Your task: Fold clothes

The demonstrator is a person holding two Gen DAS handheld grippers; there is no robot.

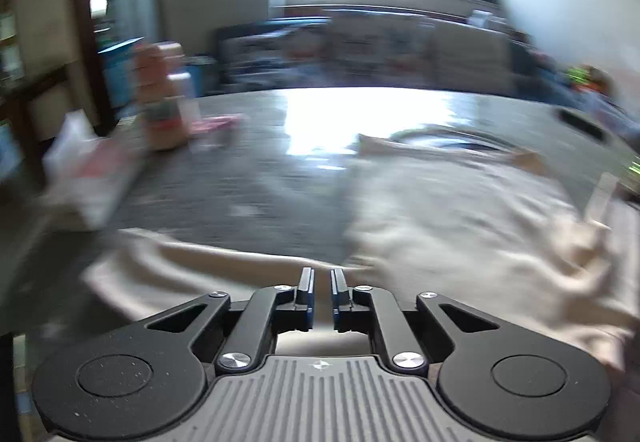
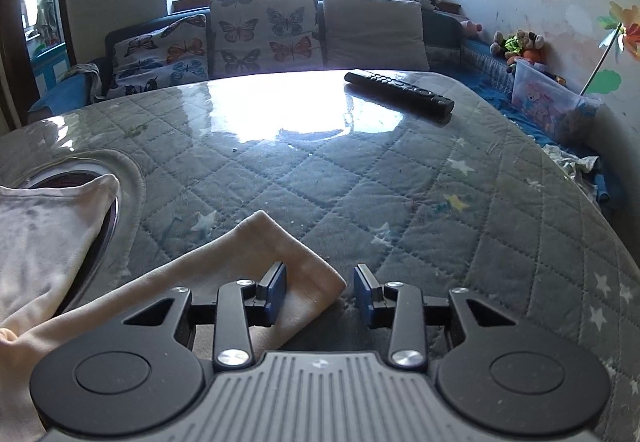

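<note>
Sleeve-folding is the step I judge in hand: the cream cotton long-sleeved top [image 1: 460, 210] lies flat on the glossy grey quilted table cover [image 2: 320, 178]. At left, my left gripper [image 1: 322, 294] hangs over the left sleeve [image 1: 192, 262], fingers a narrow slit apart, pinching nothing. At right, my right gripper [image 2: 320, 292] stands spread around the right cuff [image 2: 296, 266] without pressing. Next I need to close on cloth.
</note>
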